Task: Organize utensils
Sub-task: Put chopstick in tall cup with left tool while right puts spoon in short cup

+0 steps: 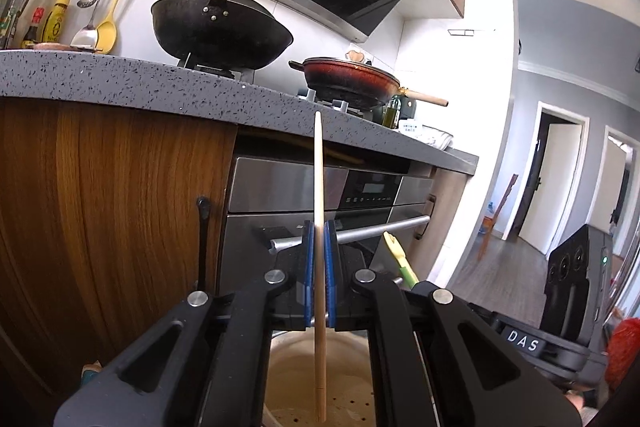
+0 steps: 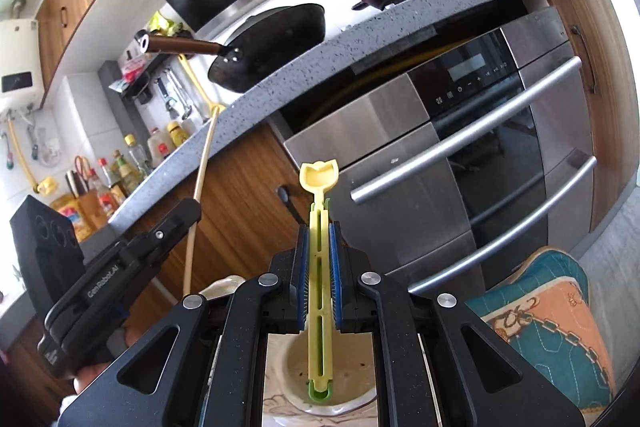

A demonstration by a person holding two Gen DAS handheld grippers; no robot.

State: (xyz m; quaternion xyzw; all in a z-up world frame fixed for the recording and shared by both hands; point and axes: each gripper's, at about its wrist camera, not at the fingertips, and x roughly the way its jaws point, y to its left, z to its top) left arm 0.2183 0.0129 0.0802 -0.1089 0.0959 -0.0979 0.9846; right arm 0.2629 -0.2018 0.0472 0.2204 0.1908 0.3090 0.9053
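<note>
Left tool (image 1: 319, 275) clamped on chopstick (image 1: 319, 187), upright above cream holder (image 1: 316, 387). Right tool (image 2: 319, 279) clamped on yellow utensil (image 2: 319, 267), above same holder (image 2: 352, 391). Both light, stiff, likely slippery; mid-shaft grip looks best.

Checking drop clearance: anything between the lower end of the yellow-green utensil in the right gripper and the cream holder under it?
Nothing shows there. In the right wrist view the yellow-green plastic utensil hangs with its green tip over the cream ceramic holder's opening.
</note>
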